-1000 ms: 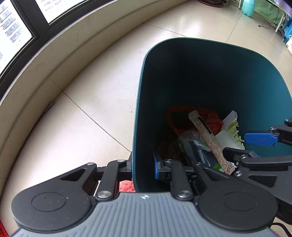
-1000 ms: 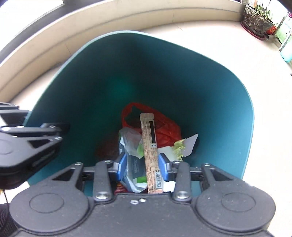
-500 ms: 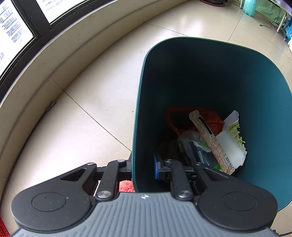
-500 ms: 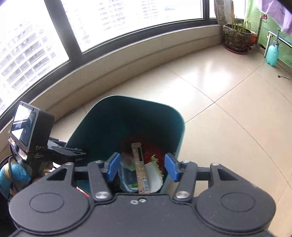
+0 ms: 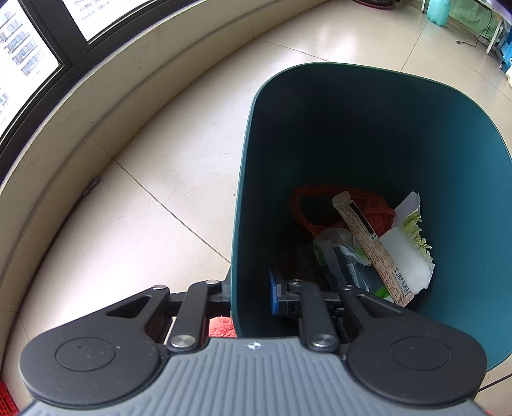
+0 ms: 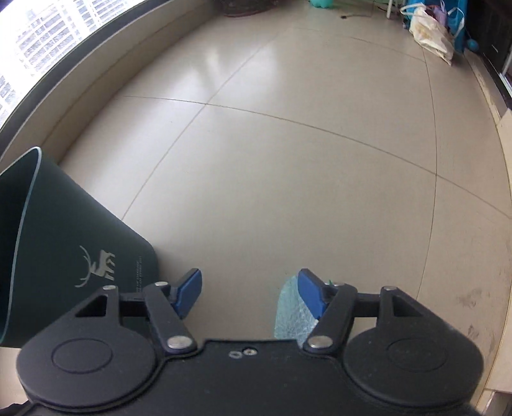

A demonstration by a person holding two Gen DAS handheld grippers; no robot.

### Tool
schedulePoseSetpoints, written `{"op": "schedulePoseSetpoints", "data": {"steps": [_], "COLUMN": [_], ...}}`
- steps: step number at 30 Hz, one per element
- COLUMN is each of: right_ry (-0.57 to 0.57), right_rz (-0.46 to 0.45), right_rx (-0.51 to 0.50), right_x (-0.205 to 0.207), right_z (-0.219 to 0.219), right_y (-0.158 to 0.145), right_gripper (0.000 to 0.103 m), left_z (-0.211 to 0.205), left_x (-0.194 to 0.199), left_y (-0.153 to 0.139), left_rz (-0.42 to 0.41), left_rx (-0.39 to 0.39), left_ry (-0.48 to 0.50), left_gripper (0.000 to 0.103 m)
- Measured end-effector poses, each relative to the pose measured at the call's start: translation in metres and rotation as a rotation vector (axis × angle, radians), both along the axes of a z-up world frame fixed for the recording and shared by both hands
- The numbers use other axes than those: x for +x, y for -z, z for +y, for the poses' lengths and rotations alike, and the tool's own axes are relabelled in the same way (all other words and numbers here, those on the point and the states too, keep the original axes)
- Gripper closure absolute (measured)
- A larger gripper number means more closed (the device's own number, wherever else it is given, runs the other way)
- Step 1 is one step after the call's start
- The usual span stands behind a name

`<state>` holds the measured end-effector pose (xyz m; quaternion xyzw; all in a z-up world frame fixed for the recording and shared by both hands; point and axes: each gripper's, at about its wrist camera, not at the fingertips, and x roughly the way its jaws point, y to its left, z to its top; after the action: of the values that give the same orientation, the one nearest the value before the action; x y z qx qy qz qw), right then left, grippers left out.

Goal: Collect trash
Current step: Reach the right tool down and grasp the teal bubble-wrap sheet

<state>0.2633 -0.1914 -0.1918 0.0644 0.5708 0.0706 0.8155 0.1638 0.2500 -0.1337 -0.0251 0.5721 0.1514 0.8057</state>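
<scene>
A dark teal trash bin [image 5: 352,128] stands on the tiled floor. My left gripper [image 5: 249,292] is shut on its near wall, one finger outside and one inside. Inside lie a long beige wrapper [image 5: 371,243], a red plastic bag [image 5: 377,211], a cabbage piece [image 5: 409,252] and clear plastic packaging [image 5: 336,252]. In the right wrist view the bin [image 6: 64,240] is at the left, with a deer logo on its side. My right gripper [image 6: 249,288] hangs over the floor beside it, its jaws opening with nothing between them. A crinkled pale teal scrap [image 6: 289,316] lies on the floor under its right finger.
A low beige curb [image 5: 105,105] under tall windows curves along the left. Bags [image 6: 432,32] and a teal bottle [image 5: 440,11] stand far back. Something red and fuzzy [image 5: 220,329] shows under the left gripper. Bare tiles [image 6: 304,160] stretch ahead of the right gripper.
My right gripper let go of the beige wrapper, which now lies in the bin. It left the bin, swung off to its right and widened its jaws. The left gripper stayed put.
</scene>
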Motion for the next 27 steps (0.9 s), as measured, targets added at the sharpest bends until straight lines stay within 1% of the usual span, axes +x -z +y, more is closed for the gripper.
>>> {"op": "schedulePoseSetpoints", "data": {"steps": [2, 3, 6, 7, 8, 11, 13, 15, 16, 18, 21, 22, 24, 25, 26, 27], "right_ry": [0.033, 0.048, 0.071, 0.075, 0.085, 0.106, 0.115, 0.155, 0.167, 0.171, 0.155, 0.149, 0.143, 0.138, 0.135, 0.132], "right_rz": [0.023, 0.037, 0.079, 0.09, 0.098, 0.142, 0.165, 0.195, 0.207, 0.224, 0.231, 0.234, 0.235, 0.238, 0.24, 0.243], "right_rx": [-0.026, -0.035, -0.026, -0.029, -0.029, 0.001, -0.017, -0.039, -0.031, -0.036, -0.095, -0.125, -0.151, -0.154, -0.16, -0.172], "right_x": [0.002, 0.002, 0.002, 0.001, 0.0, -0.001, 0.001, 0.002, 0.001, 0.001, 0.001, 0.001, 0.001, 0.001, 0.001, 0.001], "right_z": [-0.007, -0.009, -0.013, -0.012, -0.012, -0.01, -0.007, -0.002, -0.001, 0.006, 0.014, 0.018, 0.021, 0.023, 0.025, 0.026], "right_y": [0.025, 0.038, 0.073, 0.083, 0.093, 0.122, 0.137, 0.152, 0.158, 0.168, 0.178, 0.181, 0.185, 0.187, 0.187, 0.187], "right_gripper": [0.029, 0.027, 0.02, 0.013, 0.01, 0.007, 0.006, 0.006, 0.006, 0.006, 0.006, 0.008, 0.018, 0.025, 0.029, 0.03], "left_z": [-0.001, -0.001, -0.001, -0.001, -0.002, -0.002, -0.003, -0.004, -0.004, -0.005, -0.005, -0.005, -0.005, -0.005, -0.006, -0.006], "left_x": [0.0, 0.0, 0.0, 0.001, 0.001, 0.002, 0.002, 0.001, 0.001, 0.001, 0.001, 0.002, 0.002, 0.002, 0.002, 0.002], "left_y": [0.0, 0.001, 0.003, 0.005, 0.007, 0.01, 0.011, 0.011, 0.011, 0.012, 0.015, 0.015, 0.016, 0.017, 0.017, 0.017], "left_rz": [0.002, 0.002, 0.012, 0.017, 0.022, 0.036, 0.04, 0.04, 0.04, 0.043, 0.05, 0.052, 0.054, 0.056, 0.057, 0.056], "left_rx": [0.003, 0.002, 0.002, 0.003, 0.006, 0.016, 0.021, 0.032, 0.038, 0.049, 0.052, 0.052, 0.051, 0.05, 0.049, 0.051], "left_ry": [0.001, 0.001, 0.004, 0.006, 0.007, 0.011, 0.013, 0.018, 0.02, 0.02, 0.019, 0.019, 0.021, 0.022, 0.023, 0.022], "left_gripper": [0.085, 0.085, 0.085, 0.085, 0.085, 0.085, 0.085, 0.085, 0.085, 0.085, 0.085, 0.085, 0.085, 0.085, 0.085, 0.085]}}
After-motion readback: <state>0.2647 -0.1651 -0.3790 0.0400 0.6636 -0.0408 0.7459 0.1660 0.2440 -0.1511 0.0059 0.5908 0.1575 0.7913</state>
